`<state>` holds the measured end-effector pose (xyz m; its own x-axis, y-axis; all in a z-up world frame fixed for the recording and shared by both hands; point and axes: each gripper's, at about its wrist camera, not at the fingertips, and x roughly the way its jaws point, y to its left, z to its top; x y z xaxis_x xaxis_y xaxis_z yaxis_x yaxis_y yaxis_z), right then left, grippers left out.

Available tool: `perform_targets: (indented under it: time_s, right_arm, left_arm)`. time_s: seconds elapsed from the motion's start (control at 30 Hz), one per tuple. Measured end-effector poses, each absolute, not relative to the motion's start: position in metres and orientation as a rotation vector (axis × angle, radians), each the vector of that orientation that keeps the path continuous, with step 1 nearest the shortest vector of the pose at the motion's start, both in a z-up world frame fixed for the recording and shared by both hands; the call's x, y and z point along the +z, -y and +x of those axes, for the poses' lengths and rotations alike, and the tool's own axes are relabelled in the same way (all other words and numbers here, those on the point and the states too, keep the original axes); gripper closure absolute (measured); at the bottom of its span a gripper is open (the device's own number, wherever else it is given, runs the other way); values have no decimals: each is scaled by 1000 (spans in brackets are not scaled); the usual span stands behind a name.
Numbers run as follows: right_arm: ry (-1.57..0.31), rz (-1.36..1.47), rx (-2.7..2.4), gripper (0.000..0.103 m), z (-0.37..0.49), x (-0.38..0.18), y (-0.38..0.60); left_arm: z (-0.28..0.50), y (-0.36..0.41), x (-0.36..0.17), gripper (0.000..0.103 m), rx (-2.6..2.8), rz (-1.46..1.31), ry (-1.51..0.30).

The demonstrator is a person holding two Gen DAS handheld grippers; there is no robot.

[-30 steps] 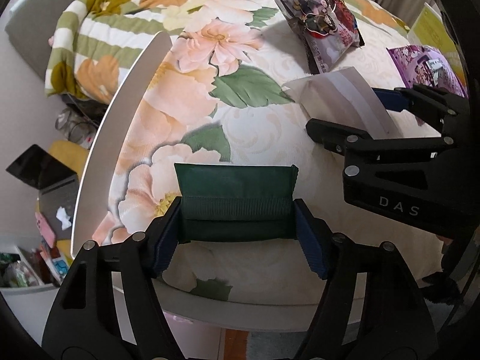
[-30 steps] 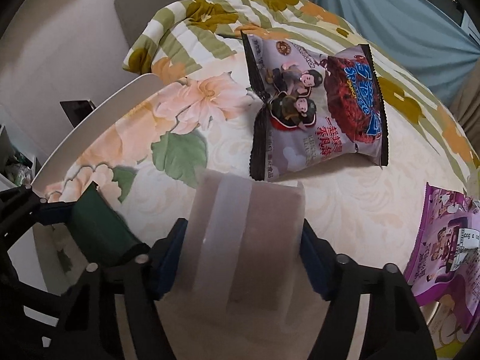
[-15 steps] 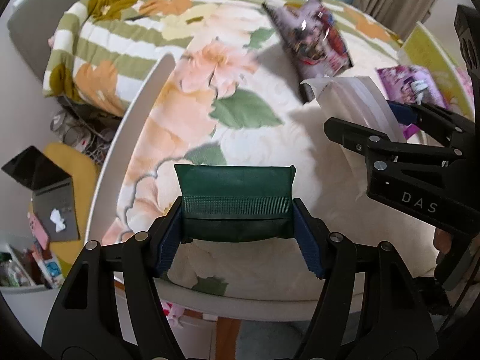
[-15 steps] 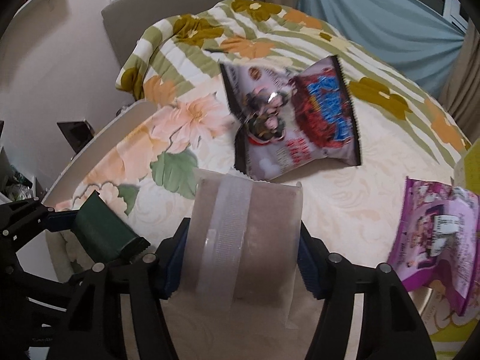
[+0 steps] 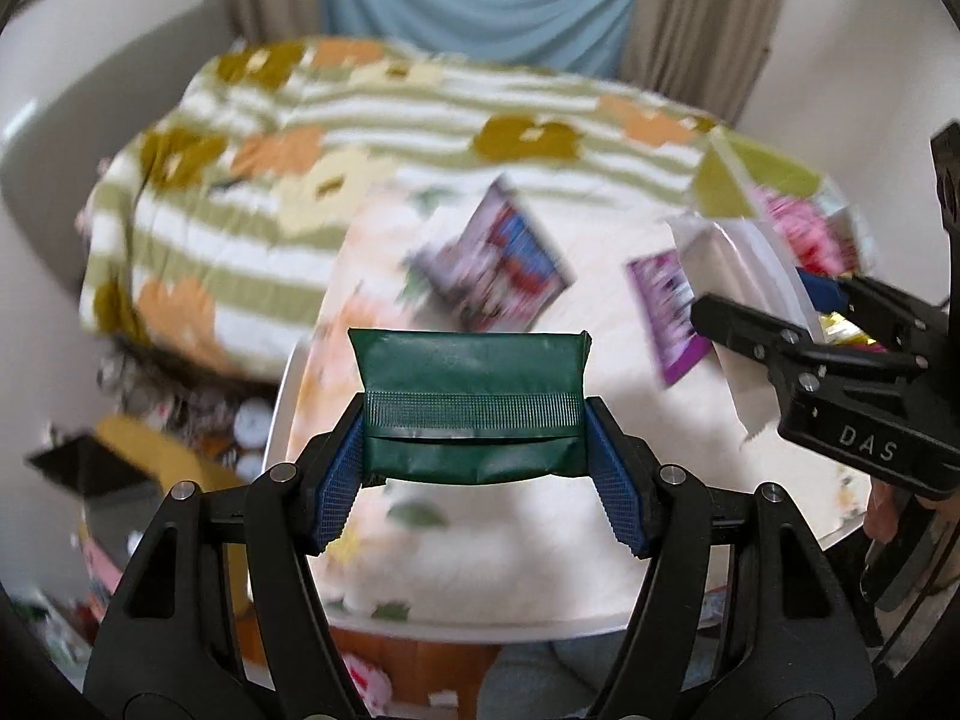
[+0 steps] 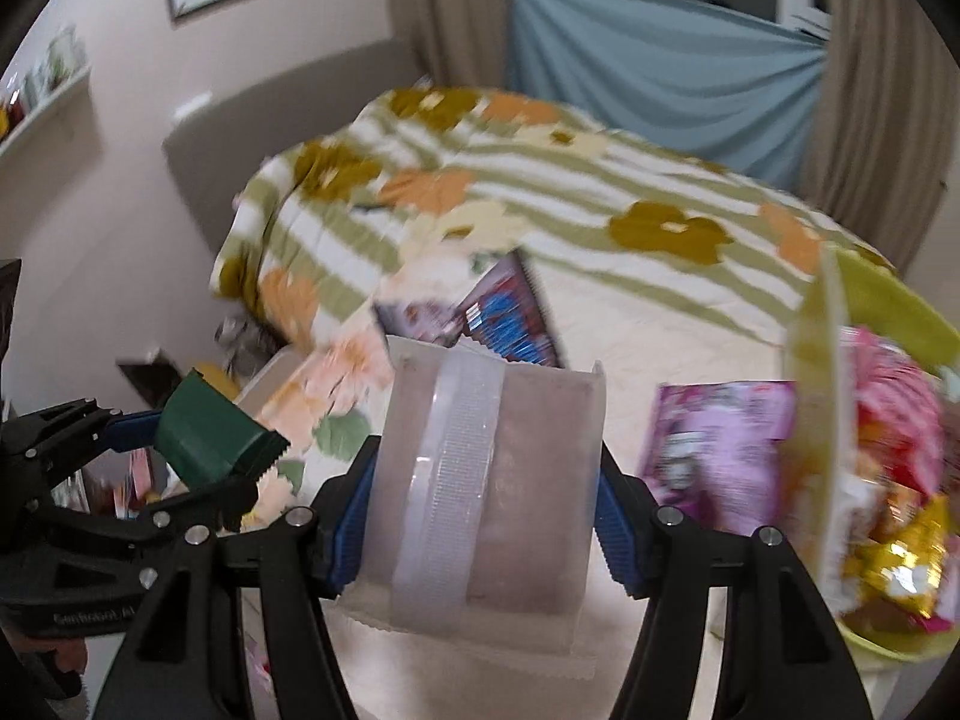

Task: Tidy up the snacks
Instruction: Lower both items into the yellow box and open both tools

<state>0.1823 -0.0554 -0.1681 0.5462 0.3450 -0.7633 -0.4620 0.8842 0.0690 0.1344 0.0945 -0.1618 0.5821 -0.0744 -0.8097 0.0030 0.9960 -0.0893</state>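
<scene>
Two black two-finger grippers (image 5: 474, 450) (image 6: 480, 498) show, each with one packet: one dark green foil sachet (image 5: 471, 402), one frosted translucent pouch (image 6: 486, 480). Two purple printed snack bags (image 5: 495, 258) (image 6: 720, 456) lie on the floral cloth, beside one yellow-green bowl (image 6: 816, 408).

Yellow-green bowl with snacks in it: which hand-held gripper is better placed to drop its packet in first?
Right, probably. The right hand-held gripper holds its translucent packet just beside the yellow-green bowl. The left hand-held gripper, clamping the green packet, sits on the far side of the right one.
</scene>
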Motion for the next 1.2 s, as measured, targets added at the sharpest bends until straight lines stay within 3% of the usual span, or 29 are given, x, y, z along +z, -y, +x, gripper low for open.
perform_targets:
  time_s: [0.47, 1.03, 1.1, 1.13, 1.2]
  right_arm:
    - [-782, 30, 175, 44, 176, -91, 205]
    - [-840, 115, 35, 44, 205, -103, 349]
    - [-847, 126, 34, 44, 206, -106, 357]
    - [-851, 132, 33, 44, 207, -108, 362]
    - [-857, 139, 36, 44, 208, -110, 368]
  left_arm:
    - [200, 48, -82, 38, -354, 7, -801]
    - [290, 215, -127, 37, -499, -14, -945]
    - [290, 224, -135, 23, -492, -6, -965]
    - [291, 224, -139, 8, -480, -1, -976]
    - [288, 221, -145, 3, -466, -11, -988]
